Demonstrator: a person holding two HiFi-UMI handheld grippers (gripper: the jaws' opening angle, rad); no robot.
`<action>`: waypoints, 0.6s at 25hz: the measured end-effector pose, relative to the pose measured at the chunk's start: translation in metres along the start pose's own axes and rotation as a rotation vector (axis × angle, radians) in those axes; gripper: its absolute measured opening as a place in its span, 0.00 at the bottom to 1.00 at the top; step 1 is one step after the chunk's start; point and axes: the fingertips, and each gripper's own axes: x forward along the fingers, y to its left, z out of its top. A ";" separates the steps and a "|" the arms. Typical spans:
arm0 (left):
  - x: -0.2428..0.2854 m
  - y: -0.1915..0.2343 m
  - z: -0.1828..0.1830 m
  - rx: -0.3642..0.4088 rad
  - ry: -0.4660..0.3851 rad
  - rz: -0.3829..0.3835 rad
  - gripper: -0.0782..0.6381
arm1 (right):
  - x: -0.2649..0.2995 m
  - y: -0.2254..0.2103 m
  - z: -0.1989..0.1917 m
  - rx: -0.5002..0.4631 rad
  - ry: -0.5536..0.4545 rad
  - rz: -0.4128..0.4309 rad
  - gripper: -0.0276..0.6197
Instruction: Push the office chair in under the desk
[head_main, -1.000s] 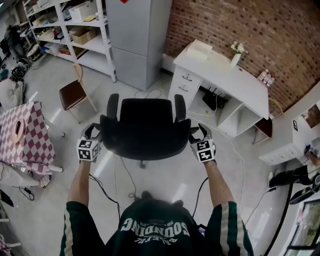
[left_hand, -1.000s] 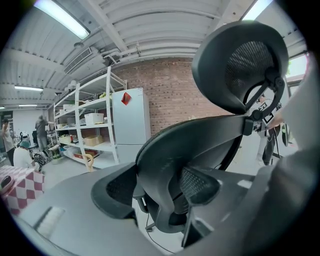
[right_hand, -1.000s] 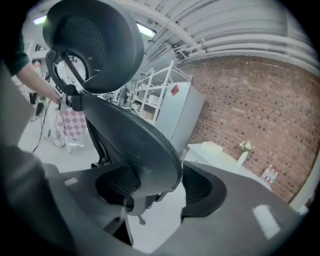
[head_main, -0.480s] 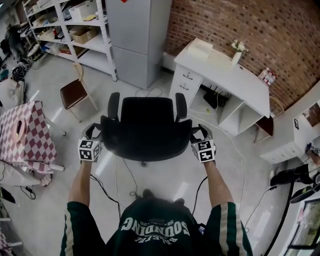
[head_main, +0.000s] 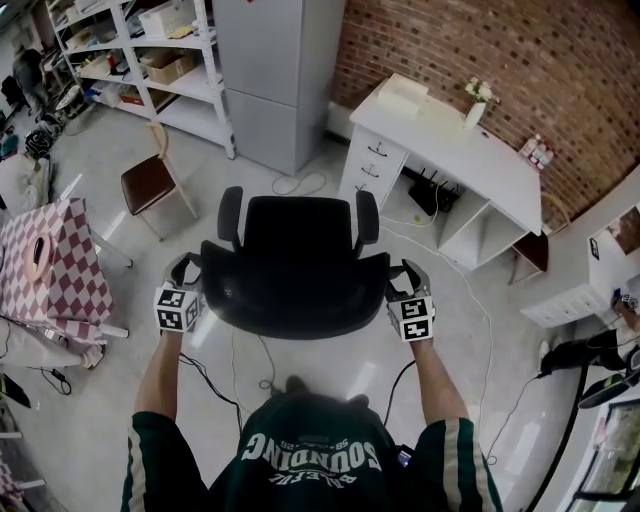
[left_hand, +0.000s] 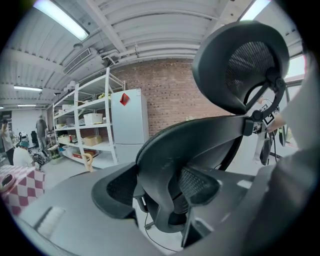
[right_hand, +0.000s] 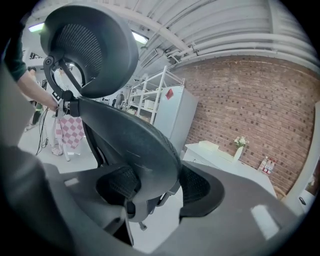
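Black backrest (head_main: 290, 295) rim sits pinched in the left hand-held gripper (head_main: 188, 270), jaws narrow around it. The office chair (head_main: 295, 235) stands on the floor, and the right hand-held gripper (head_main: 405, 272) clamps the opposite rim likewise. The white desk (head_main: 450, 150) lies well apart, ahead-right, so steer rightward, pushing both sides evenly to prevent swivelling.

The person wore a dark green short-sleeved shirt (head_main: 305, 462) with white lettering across it and pale stripes down each sleeve. The dark grey left gripper (head_main: 183, 270) and right gripper (head_main: 405, 272) each bore a white cube (head_main: 172, 309) printed with black square markers.
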 end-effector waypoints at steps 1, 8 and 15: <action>-0.003 -0.003 -0.001 0.000 -0.002 -0.003 0.47 | -0.004 0.001 -0.001 0.001 -0.002 -0.004 0.43; -0.021 -0.019 -0.007 0.005 0.005 -0.021 0.47 | -0.031 0.007 -0.013 0.010 -0.009 -0.017 0.43; -0.038 -0.037 -0.013 0.021 0.023 -0.044 0.47 | -0.061 0.010 -0.026 0.027 -0.017 -0.032 0.43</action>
